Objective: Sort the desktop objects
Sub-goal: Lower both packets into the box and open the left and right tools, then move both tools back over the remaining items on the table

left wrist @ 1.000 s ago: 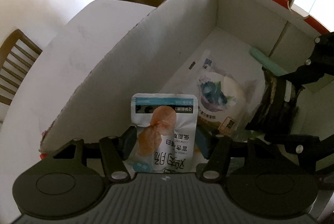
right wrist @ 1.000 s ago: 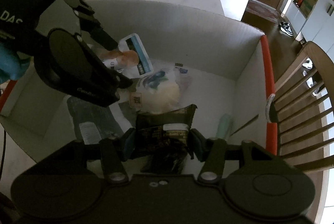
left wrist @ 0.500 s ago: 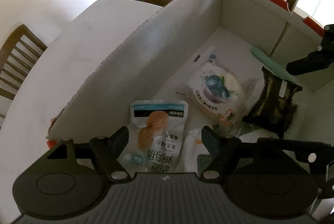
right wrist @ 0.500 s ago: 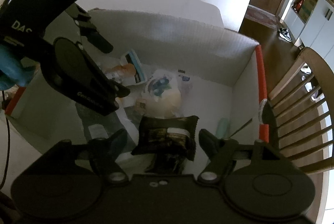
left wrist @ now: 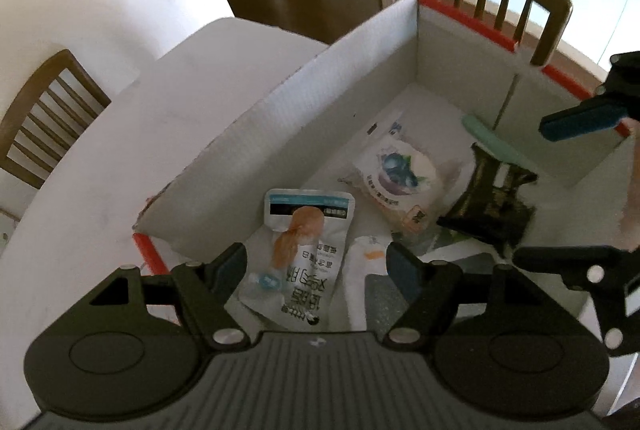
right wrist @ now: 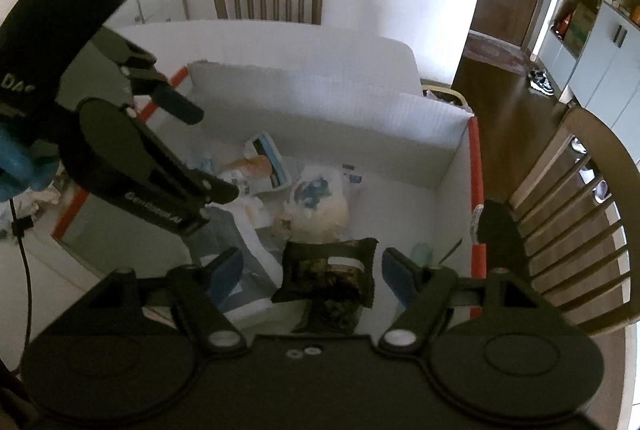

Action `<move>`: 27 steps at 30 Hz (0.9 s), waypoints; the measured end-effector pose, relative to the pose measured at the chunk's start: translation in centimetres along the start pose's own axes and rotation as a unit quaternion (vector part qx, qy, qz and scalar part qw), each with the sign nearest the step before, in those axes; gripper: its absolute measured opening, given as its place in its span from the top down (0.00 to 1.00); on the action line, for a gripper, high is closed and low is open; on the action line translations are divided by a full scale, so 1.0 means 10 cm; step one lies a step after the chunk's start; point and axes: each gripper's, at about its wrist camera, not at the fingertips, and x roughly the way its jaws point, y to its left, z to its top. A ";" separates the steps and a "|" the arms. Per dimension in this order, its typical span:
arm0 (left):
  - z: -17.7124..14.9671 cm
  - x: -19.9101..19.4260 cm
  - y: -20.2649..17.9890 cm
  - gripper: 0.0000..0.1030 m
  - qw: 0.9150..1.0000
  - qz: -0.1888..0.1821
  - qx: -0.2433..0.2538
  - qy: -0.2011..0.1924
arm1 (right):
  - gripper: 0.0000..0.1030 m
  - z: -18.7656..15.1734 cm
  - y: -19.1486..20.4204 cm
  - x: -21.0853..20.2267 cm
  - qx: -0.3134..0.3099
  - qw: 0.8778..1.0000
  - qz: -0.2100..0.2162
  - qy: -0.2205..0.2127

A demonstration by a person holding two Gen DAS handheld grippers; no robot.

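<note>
Below you sits a white corrugated cardboard box (left wrist: 304, 117), its walls ribbed and matte, the top edges bound in red tape, resting on the smooth white counter (left wrist: 120, 149) with wooden slat-back chairs around it.

On the box floor lies a flat glossy white snack pouch (left wrist: 308, 250) with a teal top band, an orange-brown food picture and large Chinese characters down its front; the small print is too fine to read. Beside it is a puffy, crinkled clear bag (left wrist: 400, 173) printed with blueberries and a small barcode patch. Next to that is a dark foil packet (right wrist: 332, 270), pillow-shaped with crimped ends and a pale label strip whose writing is too dark to read. A pale mint, rounded tube-like item (left wrist: 492, 141) lies against the far wall, partly under the dark packet.

Your left claw (left wrist: 316, 266) has its fingers spread wide above the white pouch, gripping nothing and touching nothing. In the right wrist view its black body carries white lettering, of which only "DA" and a blurred word along the finger plate show.

Your right claw (right wrist: 312, 270) is likewise spread wide, its blue-padded fingertips (right wrist: 396, 276) either side of the dark packet with a gap on both sides; the packet rests on the box floor, unheld.
</note>
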 end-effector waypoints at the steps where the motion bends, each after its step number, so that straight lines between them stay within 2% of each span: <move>1: -0.02 -0.02 0.00 0.26 1.000 0.000 -0.003 -0.004 | 0.25 0.00 0.01 -0.03 0.001 1.000 0.001 -0.005; 9: -0.25 -0.31 -0.02 0.26 0.999 -0.006 -0.026 -0.031 | 0.24 -0.04 0.06 -0.20 0.007 1.000 0.009 -0.028; 15: -0.41 -0.54 0.00 0.26 0.998 -0.008 -0.037 -0.047 | 0.19 -0.08 0.09 -0.32 0.017 0.999 0.017 -0.041; 27: -0.65 -0.81 0.04 0.26 0.996 -0.024 -0.048 -0.072 | 0.16 -0.10 0.22 -0.49 0.046 0.997 0.017 -0.067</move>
